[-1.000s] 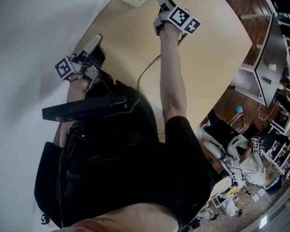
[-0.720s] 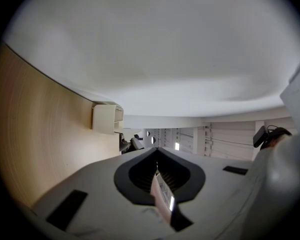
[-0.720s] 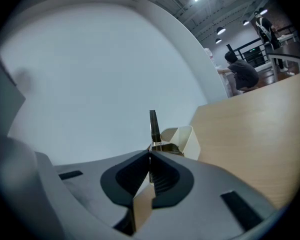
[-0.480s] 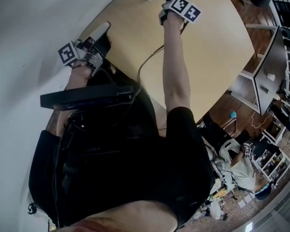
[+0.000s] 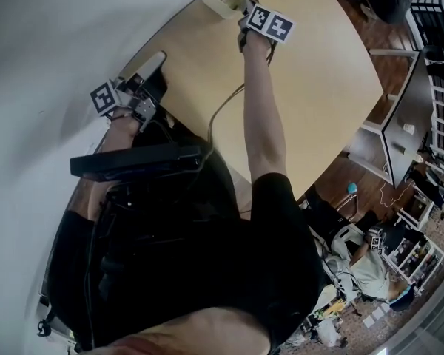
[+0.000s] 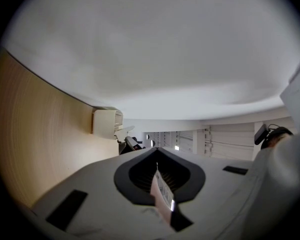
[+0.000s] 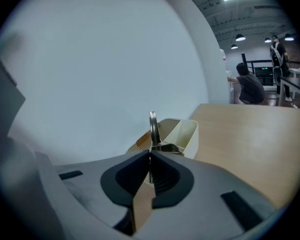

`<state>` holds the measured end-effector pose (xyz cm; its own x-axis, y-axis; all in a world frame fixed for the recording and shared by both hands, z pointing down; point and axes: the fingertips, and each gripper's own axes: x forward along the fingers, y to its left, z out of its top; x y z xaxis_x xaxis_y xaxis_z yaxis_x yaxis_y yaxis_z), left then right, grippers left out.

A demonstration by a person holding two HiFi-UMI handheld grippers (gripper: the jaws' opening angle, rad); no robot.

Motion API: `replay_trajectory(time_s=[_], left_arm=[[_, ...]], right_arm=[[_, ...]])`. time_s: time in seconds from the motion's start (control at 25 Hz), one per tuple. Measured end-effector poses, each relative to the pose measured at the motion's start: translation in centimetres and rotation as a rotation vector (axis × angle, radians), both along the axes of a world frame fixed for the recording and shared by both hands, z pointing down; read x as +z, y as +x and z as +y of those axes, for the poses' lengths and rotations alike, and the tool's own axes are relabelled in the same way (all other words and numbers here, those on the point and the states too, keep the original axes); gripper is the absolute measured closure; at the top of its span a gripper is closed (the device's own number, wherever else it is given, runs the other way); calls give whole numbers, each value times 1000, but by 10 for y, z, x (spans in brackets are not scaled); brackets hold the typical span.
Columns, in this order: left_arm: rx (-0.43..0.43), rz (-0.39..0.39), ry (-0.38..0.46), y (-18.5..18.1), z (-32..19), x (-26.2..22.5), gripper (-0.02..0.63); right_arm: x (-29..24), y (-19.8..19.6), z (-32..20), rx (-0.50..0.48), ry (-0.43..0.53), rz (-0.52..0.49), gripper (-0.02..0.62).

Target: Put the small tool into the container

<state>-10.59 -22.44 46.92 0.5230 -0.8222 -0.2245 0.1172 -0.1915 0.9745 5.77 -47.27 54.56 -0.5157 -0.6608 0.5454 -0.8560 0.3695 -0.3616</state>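
Right gripper (image 7: pixel 151 153) pinches small tool (image 7: pixel 153 126), a thin metal piece standing up from the pressed-together jaws, just at open cream container (image 7: pixel 188 133) on far edge of surface (image 7: pixel 250 134), by wall (image 7: pixel 90 74). Left gripper (image 6: pixel 156 151): pressed together, empty, at surface's left edge

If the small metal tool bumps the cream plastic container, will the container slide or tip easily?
Likely slides: the cream plastic container looks thin-walled and light, standing on a smooth wooden table. Nothing steadies it, so a knock on its rim might also tilt it. The thin metal tool looks light, though.
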Motion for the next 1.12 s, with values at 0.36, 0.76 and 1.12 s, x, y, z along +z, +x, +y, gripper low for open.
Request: replay_trajectory(time_s=[0.36, 0.76, 1.12], left_arm=[[-36, 1, -7, -8, 1, 6, 609], [-42, 17, -19, -8, 3, 11, 610], [-47, 16, -15, -9, 1, 10, 609]], right_arm=[[12, -9, -13, 54, -82, 63, 584], [23, -14, -7, 89, -152, 80, 554], [22, -11, -11, 110, -163, 37, 549]])
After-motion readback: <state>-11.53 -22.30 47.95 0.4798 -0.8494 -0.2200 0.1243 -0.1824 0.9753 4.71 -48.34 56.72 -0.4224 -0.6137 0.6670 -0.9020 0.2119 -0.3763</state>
